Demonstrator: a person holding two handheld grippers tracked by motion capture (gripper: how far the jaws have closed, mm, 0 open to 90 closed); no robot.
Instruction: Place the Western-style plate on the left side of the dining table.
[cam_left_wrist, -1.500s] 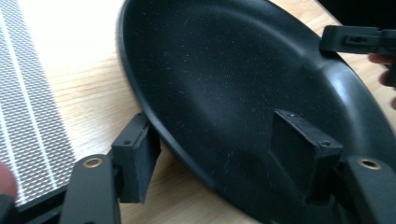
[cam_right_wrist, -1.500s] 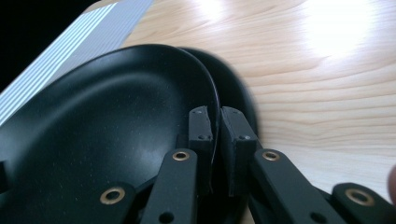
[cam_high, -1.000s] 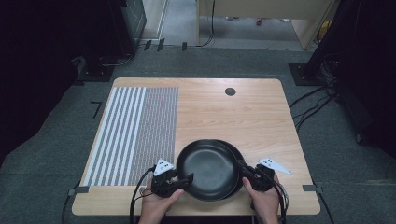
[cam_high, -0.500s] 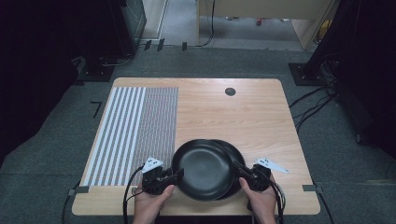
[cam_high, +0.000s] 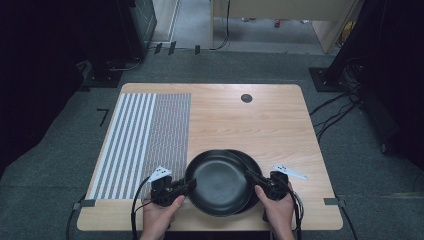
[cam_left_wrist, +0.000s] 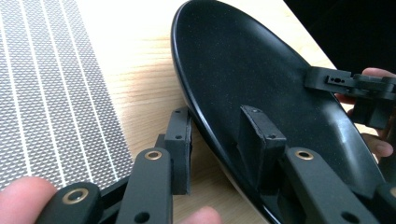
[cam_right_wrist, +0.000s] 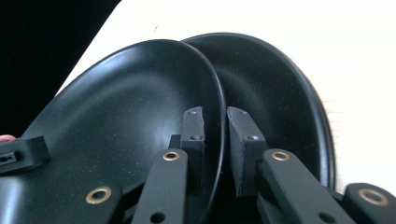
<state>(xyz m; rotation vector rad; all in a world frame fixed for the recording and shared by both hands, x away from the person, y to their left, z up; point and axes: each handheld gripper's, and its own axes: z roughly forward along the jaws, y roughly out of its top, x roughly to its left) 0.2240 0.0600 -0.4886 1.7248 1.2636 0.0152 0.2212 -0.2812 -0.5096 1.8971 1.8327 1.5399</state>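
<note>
Gripping the upper plate (cam_high: 219, 181), round, shallow, matte black: left gripper (cam_left_wrist: 219, 140) jaws, having just been closing, pinching its left rim; right gripper (cam_right_wrist: 215, 140) jaws, just easing, straddling its right rim. Lying offset over lower plate (cam_high: 252, 167) at near edge of wood-grain table (cam_high: 270, 120), beside striped woven mat (cam_high: 145, 135).
</note>
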